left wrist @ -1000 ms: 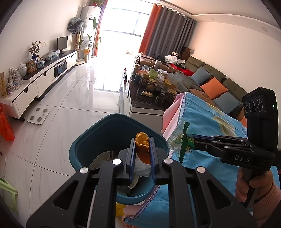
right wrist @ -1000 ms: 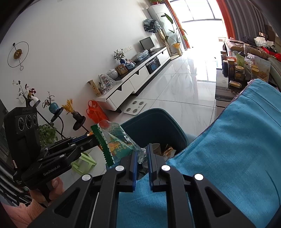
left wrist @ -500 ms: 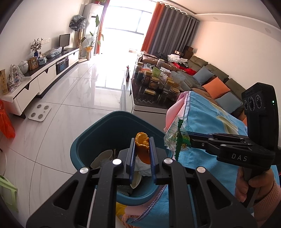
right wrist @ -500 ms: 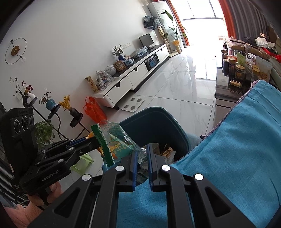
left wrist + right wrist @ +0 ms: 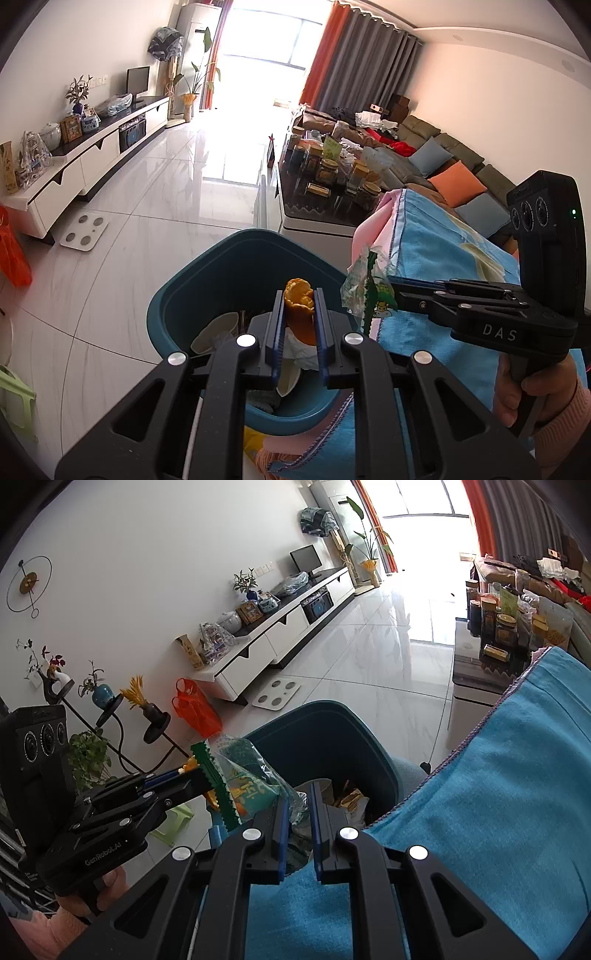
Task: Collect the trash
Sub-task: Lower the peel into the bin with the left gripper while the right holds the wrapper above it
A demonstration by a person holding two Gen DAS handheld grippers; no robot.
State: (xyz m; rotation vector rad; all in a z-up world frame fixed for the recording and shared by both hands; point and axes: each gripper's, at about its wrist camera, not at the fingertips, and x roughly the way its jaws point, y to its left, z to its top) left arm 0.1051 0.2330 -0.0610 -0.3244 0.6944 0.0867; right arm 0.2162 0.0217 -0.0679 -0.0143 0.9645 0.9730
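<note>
My left gripper (image 5: pixel 298 306) is shut on a piece of orange peel (image 5: pixel 300 310), held above the open teal trash bin (image 5: pixel 207 280), which holds paper and scraps. My right gripper (image 5: pixel 297 812) is shut on a crumpled clear-and-green snack wrapper (image 5: pixel 243 779), just over the bin's (image 5: pixel 332 731) near rim. In the left wrist view the right gripper (image 5: pixel 391 291) reaches in from the right with the wrapper (image 5: pixel 365 284) at its tips. The left gripper (image 5: pixel 192 771) shows at the left of the right wrist view.
A blue cloth (image 5: pixel 498 812) covers the surface at the right beside the bin. A coffee table (image 5: pixel 314 218) crowded with jars stands beyond, with a sofa (image 5: pixel 458 173) behind. A white TV cabinet (image 5: pixel 74 173), a bathroom scale (image 5: pixel 85 232) and an orange bag (image 5: pixel 195 712) line the left.
Both grippers have stayed over the bin with their loads; the views shifted only slightly, the bin sitting a little lower and the wrapper a bit closer to the bin.
</note>
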